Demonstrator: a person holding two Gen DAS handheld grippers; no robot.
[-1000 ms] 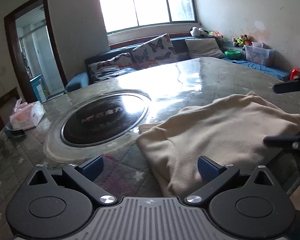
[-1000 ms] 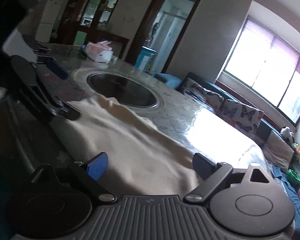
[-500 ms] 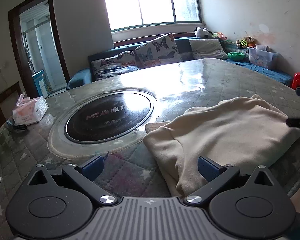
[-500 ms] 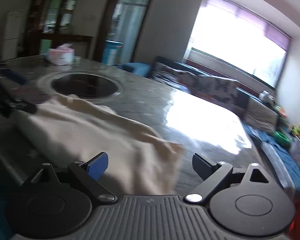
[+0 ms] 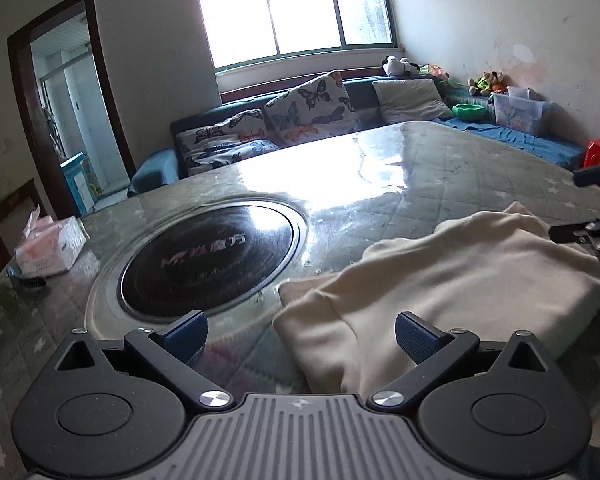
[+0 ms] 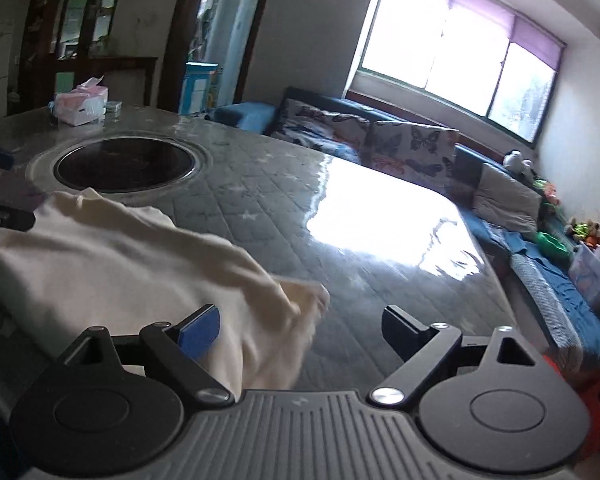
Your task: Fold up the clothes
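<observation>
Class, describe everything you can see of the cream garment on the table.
The cream garment is soft, plain knit-looking cloth, folded into a thick, roughly rectangular stack with a rounded fold toward the black round hob. It lies flat on the quilted, glass-topped table near its edge. Both open tongs, left and right, flank its ends; neither grips it.

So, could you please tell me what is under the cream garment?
The garment lies folded on the quilted tabletop, beside the round black hob. Its lower layers and the tabletop beneath are covered, so nothing else can be seen there.
</observation>
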